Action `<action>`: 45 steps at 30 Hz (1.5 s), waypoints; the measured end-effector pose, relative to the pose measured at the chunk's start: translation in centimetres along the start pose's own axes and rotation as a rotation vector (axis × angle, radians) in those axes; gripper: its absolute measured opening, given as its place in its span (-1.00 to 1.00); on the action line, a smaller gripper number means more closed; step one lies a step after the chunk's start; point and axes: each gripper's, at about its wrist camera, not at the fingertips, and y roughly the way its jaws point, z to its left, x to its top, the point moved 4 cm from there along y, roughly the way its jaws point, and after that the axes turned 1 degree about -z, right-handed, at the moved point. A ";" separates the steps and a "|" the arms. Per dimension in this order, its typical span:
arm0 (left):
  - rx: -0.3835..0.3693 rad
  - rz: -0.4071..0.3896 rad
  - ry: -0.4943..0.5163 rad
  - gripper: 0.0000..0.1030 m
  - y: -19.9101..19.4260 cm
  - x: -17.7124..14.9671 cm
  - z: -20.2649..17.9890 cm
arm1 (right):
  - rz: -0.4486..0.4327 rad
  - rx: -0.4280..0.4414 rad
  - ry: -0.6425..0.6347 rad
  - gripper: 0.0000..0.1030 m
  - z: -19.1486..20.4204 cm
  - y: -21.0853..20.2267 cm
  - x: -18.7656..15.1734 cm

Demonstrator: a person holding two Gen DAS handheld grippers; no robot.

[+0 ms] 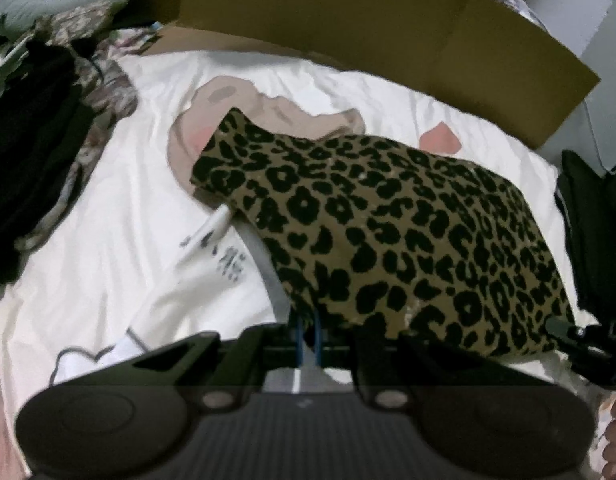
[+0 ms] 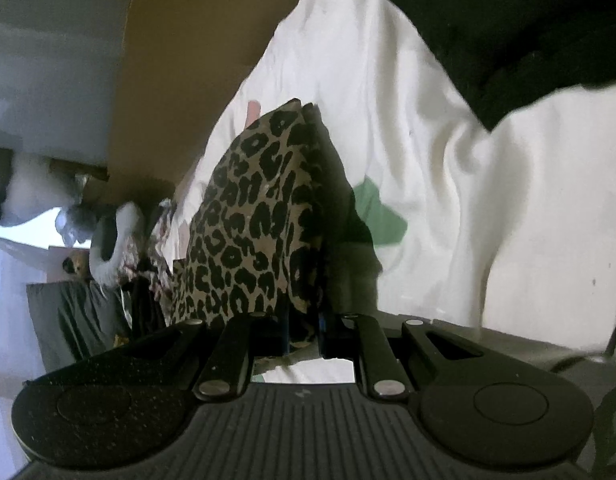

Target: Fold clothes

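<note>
Closest to each lens is the black body of its own tool, and just beyond it a pinch of leopard-print cloth. Both tongs are clenched on the leopard-print garment (image 1: 388, 232): the left tongs (image 1: 308, 336) grip its near lower edge, and the right tongs (image 2: 303, 332) hold another edge, with folds of the fabric bunched between the blue pads. In the left view the right tool shows at the far right edge, touching the garment's corner.

Held between the two grips, the garment hangs spread above the bed (image 1: 107, 220), which is covered by a white sheet with a cartoon print. Its far end reaches toward a cardboard box (image 1: 348, 12) lying along the back of the bed. A heap of dark clothing (image 1: 31, 132) sits well apart on the left.

By my reading, the step in hand is carrying one edge over for a fold, or laying the piece flat first; which of the two cannot be told. Next, both grips likely need to lower together, keeping the cloth taut so it lands without creases, and release only once it rests on the sheet.
</note>
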 end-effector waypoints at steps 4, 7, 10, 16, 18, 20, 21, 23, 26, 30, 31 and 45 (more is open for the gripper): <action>0.017 0.018 -0.015 -0.90 -0.2 -1.3 0.7 | 0.036 -0.002 -0.014 -0.78 -0.1 0.0 -1.2; 0.018 0.031 -0.030 -0.90 -0.3 -2.5 1.0 | 0.043 -0.010 -0.036 -0.78 0.0 -0.4 -1.7; 0.024 0.040 -0.064 -0.90 -0.5 -3.5 1.1 | 0.045 -0.018 -0.059 -0.79 0.1 -0.9 -2.1; 0.013 0.052 -0.158 -0.90 -0.8 -5.1 0.1 | 0.017 -0.024 -0.083 -0.80 0.5 -1.9 -0.9; 0.007 0.059 -0.186 -0.90 -1.0 -5.8 -0.4 | 0.002 -0.023 -0.084 -0.80 0.7 -2.2 -0.2; 0.001 0.066 -0.218 -0.90 -1.1 -6.4 -1.0 | -0.012 -0.021 -0.086 -0.80 0.8 -2.5 0.6; -0.001 0.066 -0.232 -0.90 -1.3 -6.6 -1.3 | -0.018 -0.021 -0.086 -0.80 0.9 -2.7 1.0; -0.007 0.069 -0.265 -0.90 -1.6 -7.0 -2.0 | -0.035 -0.019 -0.078 -0.80 1.1 -3.0 1.8; -0.022 0.075 -0.341 -0.90 -1.8 -7.4 -2.0 | -0.041 -0.017 -0.077 -0.80 1.2 -3.0 3.0; -0.041 0.101 -0.459 -0.90 -1.2 -7.6 -0.8 | -0.040 -0.018 -0.080 -0.80 1.4 -2.9 4.5; -0.048 0.102 -0.483 -0.90 -1.1 -7.6 -0.8 | -0.040 -0.018 -0.081 -0.80 1.5 -2.8 4.9; -0.106 0.148 -0.587 -0.90 -0.6 -7.7 -2.9 | -0.045 -0.042 -0.111 -0.87 2.4 -2.2 9.2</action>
